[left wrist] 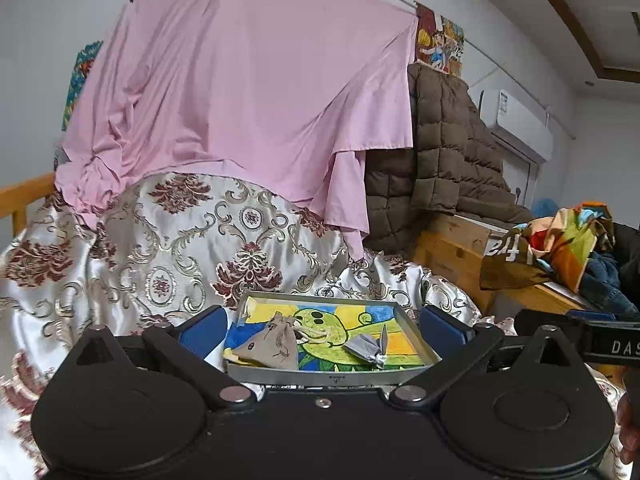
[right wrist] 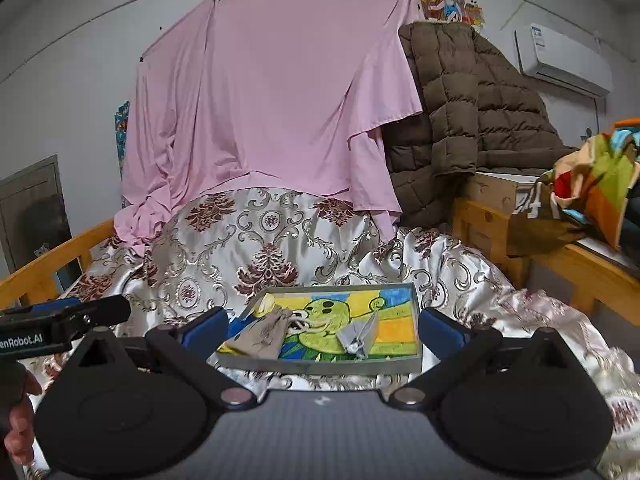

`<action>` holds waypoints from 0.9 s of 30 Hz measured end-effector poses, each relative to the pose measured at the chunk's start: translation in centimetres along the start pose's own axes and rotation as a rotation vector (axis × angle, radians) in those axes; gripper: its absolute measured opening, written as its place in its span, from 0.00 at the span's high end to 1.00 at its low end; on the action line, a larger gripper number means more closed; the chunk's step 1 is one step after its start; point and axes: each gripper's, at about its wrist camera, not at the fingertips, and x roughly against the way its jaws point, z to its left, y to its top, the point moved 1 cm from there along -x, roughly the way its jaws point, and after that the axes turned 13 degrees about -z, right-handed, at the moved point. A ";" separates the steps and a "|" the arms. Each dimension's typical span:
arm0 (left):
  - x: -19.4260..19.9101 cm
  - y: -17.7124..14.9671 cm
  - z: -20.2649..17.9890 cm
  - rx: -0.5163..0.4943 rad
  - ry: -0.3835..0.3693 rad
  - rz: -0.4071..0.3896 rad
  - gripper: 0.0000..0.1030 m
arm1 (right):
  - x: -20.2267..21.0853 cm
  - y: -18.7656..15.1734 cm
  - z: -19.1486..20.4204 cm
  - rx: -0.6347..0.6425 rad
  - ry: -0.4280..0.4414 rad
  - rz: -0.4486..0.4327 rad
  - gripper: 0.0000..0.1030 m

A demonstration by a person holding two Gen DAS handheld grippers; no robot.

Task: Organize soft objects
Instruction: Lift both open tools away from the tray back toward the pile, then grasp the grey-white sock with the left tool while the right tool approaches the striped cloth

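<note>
Grey-rimmed tray [right wrist: 320, 363] on the bed's brocade cover [right wrist: 248, 248] already holds a beige drawstring pouch [right wrist: 262, 339] and a small grey pouch [right wrist: 357, 335]. Both the left hand-held gripper [left wrist: 320, 330] and right hand-held gripper [right wrist: 322, 330] hover wide and empty; sorting looks about finished.

One tray [left wrist: 320, 378], two drawstring pouches [left wrist: 267, 342], two grippers [left wrist: 320, 330]
</note>
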 end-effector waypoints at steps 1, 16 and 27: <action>1.0 -0.1 -0.1 -0.008 0.001 -0.005 0.01 | 0.8 -0.2 0.3 0.003 0.000 -0.003 0.00; 10.2 -3.7 -0.2 -0.031 0.033 0.001 0.01 | 10.2 -4.4 1.9 0.011 -0.054 -0.058 0.00; 12.6 -7.3 -0.4 -0.090 0.073 0.029 0.01 | 12.7 -8.6 0.3 -0.072 -0.125 -0.012 0.00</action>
